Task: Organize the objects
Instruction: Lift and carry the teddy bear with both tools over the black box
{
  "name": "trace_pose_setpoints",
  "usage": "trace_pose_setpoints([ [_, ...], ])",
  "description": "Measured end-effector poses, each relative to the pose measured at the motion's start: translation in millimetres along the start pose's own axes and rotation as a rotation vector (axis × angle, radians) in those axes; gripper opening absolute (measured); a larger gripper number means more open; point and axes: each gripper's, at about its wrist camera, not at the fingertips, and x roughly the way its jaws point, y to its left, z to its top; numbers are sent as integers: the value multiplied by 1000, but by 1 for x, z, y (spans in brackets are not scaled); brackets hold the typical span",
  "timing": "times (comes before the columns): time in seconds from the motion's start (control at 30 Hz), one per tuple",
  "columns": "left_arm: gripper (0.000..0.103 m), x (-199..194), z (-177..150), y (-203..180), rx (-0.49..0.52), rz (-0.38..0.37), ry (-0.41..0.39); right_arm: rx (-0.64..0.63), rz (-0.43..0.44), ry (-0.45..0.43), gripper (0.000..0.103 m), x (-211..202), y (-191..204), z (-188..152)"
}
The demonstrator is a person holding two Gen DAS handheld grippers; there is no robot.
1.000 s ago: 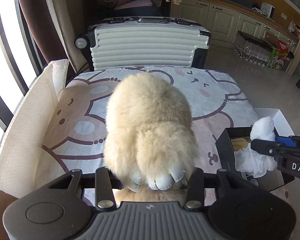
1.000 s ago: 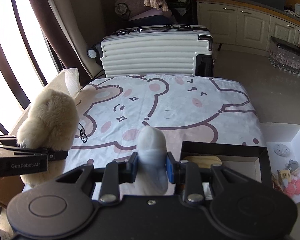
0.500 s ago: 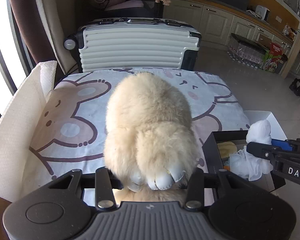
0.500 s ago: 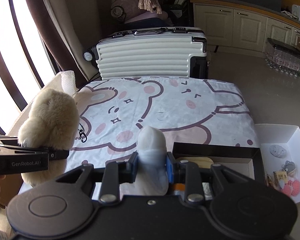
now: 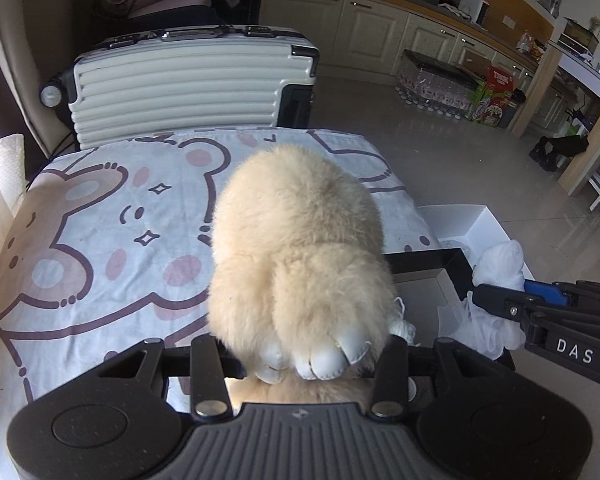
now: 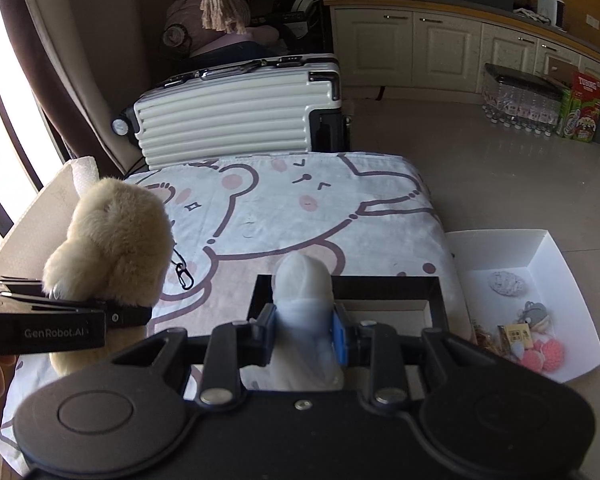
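In the left wrist view a cream plush paw [image 5: 300, 240] with grey toe pads fills the middle, and my left gripper [image 5: 300, 356] is shut on its lower end. The right wrist view shows the same plush paw [image 6: 116, 232] and left gripper [image 6: 128, 314] at the left, above the bear-print cloth. My right gripper [image 6: 304, 332] is shut on a white soft bundle [image 6: 304, 284], which hangs over the near left part of an open black box [image 6: 436, 292]. From the left wrist view, the right gripper [image 5: 496, 300] and bundle [image 5: 502, 258] are over the box's right wall [image 5: 424, 260].
The bear-print cloth [image 6: 300, 208] covers the table. A white ribbed suitcase [image 6: 236, 120] stands behind its far edge. A white tray [image 6: 540, 248] with several small trinkets sits right of the black box. Quilted white padding [image 5: 0, 184] lines the left edge. Floor lies beyond on the right.
Both grippers have moved right with their loads still gripped. The black box now lies closer under the white bundle and next to the plush paw.
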Motion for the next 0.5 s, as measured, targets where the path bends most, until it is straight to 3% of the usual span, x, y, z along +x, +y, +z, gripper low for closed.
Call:
trace_pose_setpoints([
  [0.5, 44, 27, -1, -60, 105, -108, 35, 64, -58, -19, 29, -12, -51, -12],
])
